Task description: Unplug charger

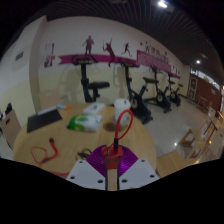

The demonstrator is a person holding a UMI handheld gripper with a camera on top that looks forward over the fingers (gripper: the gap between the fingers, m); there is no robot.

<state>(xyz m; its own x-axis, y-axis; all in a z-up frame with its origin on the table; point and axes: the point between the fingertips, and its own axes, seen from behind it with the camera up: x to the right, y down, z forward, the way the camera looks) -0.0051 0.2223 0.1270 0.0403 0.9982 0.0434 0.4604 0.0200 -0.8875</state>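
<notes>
My gripper [111, 160] is shut on a red charger plug [111, 151], pressed between the two purple pads [96, 160]. A red cable [125, 124] rises from the plug, loops upward and comes back down just ahead of the fingers. The plug is held over the near part of a round wooden table [70, 142]. No socket or power strip shows around the plug.
On the table lie a dark laptop [43, 120] at the left, a green and white packet [85, 123] in the middle, a white object [122, 103] beyond it and a loose red cable [44, 153] at the near left. Exercise bikes [140, 92] stand along the far wall.
</notes>
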